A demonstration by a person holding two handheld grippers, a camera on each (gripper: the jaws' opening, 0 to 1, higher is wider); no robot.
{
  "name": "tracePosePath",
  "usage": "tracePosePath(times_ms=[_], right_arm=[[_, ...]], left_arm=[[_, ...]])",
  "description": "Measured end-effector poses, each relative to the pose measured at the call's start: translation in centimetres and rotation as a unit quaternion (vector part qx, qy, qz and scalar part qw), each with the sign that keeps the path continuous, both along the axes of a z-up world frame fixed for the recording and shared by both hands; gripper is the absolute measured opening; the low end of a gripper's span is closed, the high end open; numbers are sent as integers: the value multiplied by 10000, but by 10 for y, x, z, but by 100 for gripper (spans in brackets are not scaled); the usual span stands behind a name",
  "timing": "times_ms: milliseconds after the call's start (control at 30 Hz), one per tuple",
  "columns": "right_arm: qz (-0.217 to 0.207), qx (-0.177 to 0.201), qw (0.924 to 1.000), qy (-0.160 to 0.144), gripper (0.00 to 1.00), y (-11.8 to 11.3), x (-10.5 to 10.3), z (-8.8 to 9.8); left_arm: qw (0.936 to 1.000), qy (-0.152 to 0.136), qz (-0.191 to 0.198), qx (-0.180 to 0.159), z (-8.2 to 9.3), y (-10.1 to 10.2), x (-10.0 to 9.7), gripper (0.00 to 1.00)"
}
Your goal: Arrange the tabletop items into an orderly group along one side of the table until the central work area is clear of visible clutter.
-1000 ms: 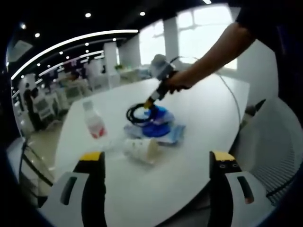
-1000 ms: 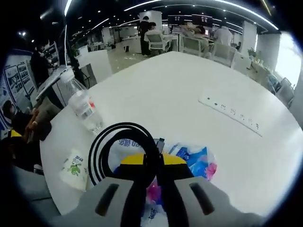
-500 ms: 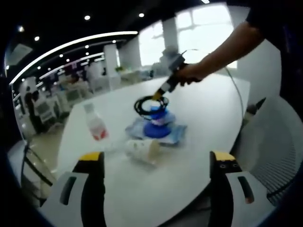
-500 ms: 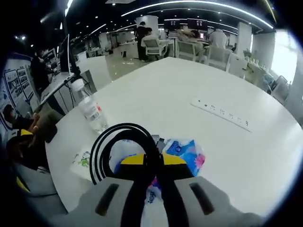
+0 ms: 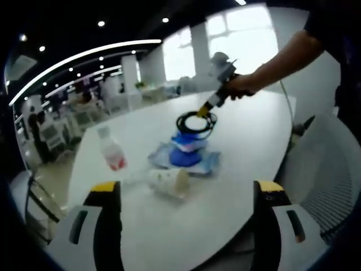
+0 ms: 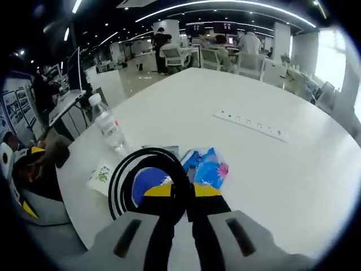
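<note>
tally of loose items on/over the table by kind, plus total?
Water bottle: 1
Black coiled cable (in right gripper, lifted): 1
Blue packets: 1 pile, count unclear
White wrapped packet: 1
Total: 4
</note>
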State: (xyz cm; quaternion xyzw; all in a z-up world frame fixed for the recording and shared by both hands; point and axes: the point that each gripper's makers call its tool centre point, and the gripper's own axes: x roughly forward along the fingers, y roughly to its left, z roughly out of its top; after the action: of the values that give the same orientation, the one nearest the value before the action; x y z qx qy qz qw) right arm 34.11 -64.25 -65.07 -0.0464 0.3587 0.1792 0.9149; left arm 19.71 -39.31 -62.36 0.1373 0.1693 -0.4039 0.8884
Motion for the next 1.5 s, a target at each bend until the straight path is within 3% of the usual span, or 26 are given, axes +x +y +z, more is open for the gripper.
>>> tracePosePath(times_ms=[433,833,1500], right_arm=[[-316,5,9994,161,9,-31,-32,-12],[-609,-3,9970,482,9,-58,-70,-40],[-833,3,9916,994,9,-70,-112,-82]], left_arm=[[9998,7,30,-190,3,-2,2,100],[9998,75,-4,-208,1,-3,0,100],[9996,168,-10,-206,-2,-1,-2,100]])
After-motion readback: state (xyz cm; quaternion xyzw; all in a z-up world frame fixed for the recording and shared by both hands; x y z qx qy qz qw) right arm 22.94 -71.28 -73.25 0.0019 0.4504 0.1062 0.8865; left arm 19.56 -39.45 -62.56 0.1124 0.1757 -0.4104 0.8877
